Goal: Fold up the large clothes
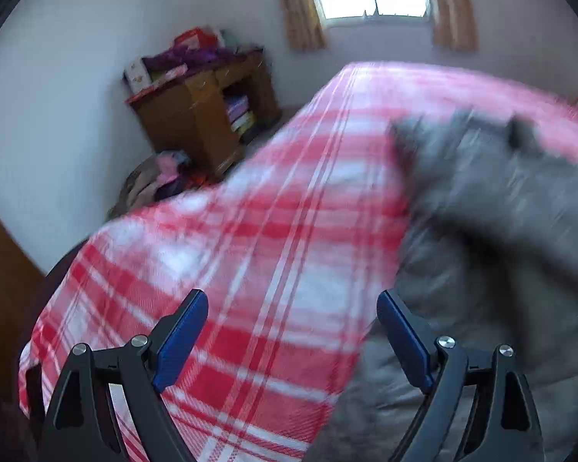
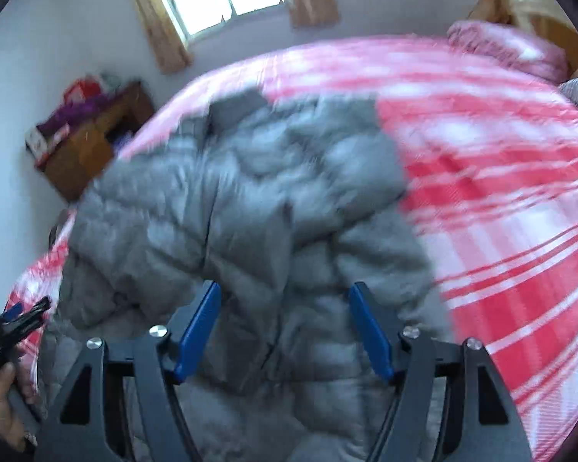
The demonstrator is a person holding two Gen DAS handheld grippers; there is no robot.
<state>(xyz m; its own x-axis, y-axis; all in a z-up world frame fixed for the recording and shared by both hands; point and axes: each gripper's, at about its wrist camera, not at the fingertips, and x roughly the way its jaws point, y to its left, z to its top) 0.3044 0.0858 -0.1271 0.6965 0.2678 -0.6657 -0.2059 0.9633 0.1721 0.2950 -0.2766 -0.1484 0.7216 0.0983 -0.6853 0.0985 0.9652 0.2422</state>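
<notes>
1. Your left tongs (image 1: 292, 306) gape wide, empty, over the red plaid bed cover (image 1: 227, 254).
2. The grey puffer jacket (image 2: 250, 200) lies crumpled on the bed.
3. Your right tongs (image 2: 284, 296) spread wide above it, holding nothing.

jacket (image 2: 250, 200) on bed (image 2: 501, 192), cabinet (image 1: 208, 123) seemingly behind

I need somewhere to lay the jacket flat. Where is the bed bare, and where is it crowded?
Bare plaid bedspread lies to the right of the jacket, up to the pink pillow at the head. A second bare strip runs left of the jacket toward the cabinet. The middle is crowded by the jacket itself. Both tools, left and right, are open over it.
</notes>
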